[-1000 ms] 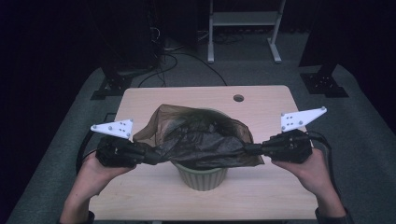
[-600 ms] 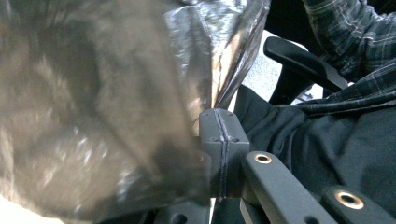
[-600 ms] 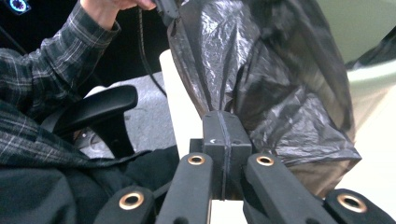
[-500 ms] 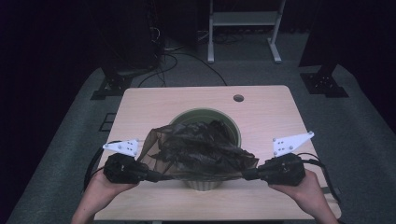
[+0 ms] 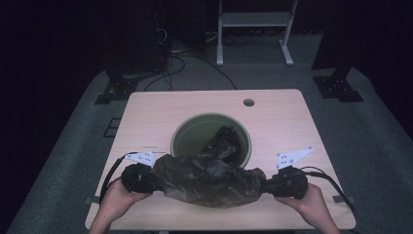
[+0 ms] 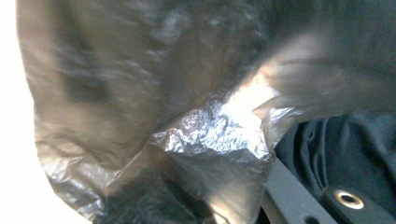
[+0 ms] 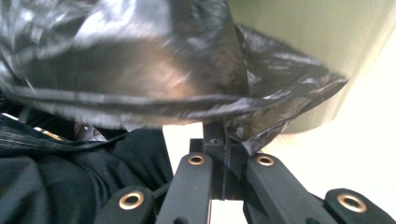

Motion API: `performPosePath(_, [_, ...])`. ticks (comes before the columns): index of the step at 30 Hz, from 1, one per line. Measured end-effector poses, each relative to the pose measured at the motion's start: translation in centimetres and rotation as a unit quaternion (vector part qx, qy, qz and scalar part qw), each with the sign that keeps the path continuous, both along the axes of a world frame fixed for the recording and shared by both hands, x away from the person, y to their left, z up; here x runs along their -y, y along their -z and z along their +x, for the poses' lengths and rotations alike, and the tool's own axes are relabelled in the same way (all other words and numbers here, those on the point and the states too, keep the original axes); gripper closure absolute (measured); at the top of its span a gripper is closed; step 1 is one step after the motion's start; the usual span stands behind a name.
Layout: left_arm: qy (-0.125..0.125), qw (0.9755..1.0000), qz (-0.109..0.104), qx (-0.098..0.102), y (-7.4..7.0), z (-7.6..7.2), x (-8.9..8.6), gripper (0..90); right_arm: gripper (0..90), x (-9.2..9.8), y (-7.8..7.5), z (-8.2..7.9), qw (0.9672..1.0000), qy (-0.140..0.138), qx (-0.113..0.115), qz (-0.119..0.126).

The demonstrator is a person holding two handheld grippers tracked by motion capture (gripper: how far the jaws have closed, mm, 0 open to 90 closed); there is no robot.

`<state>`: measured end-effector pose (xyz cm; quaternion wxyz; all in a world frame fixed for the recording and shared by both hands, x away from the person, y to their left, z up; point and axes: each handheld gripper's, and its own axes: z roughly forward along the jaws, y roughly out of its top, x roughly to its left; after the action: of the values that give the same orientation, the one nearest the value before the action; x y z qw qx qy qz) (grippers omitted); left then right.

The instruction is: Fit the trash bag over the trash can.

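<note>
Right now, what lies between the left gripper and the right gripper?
In the high view, a crumpled dark plastic bag stretches from the left gripper to the right gripper, draped across the near rim of the round green bin.

The high view was dim, the room black toward twelve o'clock, only the surface (image 5: 146, 117) softly lit. In the left gripper view the bag (image 6: 140, 93) was smeared by motion blur, with white glare at nine o'clock. The right gripper view's bag blurred too.
</note>
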<state>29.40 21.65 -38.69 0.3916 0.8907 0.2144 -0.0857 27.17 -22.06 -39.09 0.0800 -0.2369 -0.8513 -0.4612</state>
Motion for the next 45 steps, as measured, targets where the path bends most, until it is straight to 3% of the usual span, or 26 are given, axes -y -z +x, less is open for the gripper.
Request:
performPosePath(9, [-0.012,0.9998,0.017,-0.009,1.7,0.9,0.2,90.0,89.9,-0.3,2.4,0.7,0.9996,0.006,-0.018,-0.02])
performPosePath(11, [-0.014,0.9996,0.022,-0.011,2.0,1.1,0.3,90.0,89.9,-0.6,3.0,0.9,0.9991,0.006,-0.017,-0.037])
performPosePath(16, [-0.017,0.9997,0.015,-0.008,2.1,1.0,0.1,89.2,89.7,-1.0,3.4,0.9,0.9986,0.004,-0.02,-0.048])
performPosePath(18, [-0.026,0.9996,0.007,0.001,1.7,0.7,-0.2,78.2,79.8,-0.8,3.1,0.8,0.9988,0.006,-0.013,-0.047])
performPosePath(25, [-0.034,0.9989,-0.019,0.025,-0.6,-1.5,-1.6,48.2,70.3,1.4,0.8,-0.3,0.9997,0.017,0.007,-0.016])
performPosePath(28, [-0.032,0.9983,-0.026,0.041,-1.8,-2.7,-2.1,43.1,68.9,2.2,0.0,-0.8,0.9997,0.02,0.016,-0.004])
performPosePath(31, [-0.031,0.9965,-0.036,0.069,-3.3,-3.6,-2.4,42.5,66.9,2.9,-0.6,-1.2,0.9995,0.023,0.019,0.006])
performPosePath(35, [-0.025,0.9937,-0.049,0.097,-5.2,-4.1,-2.2,49.8,66.9,3.3,-1.2,-1.6,0.9991,0.029,0.031,0.009])
performPosePath(41, [-0.006,0.9906,-0.062,0.122,-7.6,-3.7,-1.7,78.7,68.3,3.5,-2.4,-1.8,0.9983,0.032,0.047,0.013])
performPosePath(45, [0.004,0.9887,-0.063,0.136,-8.8,-3.2,-1.2,89.8,68.7,3.7,-3.0,-1.9,0.9977,0.035,0.055,0.019])
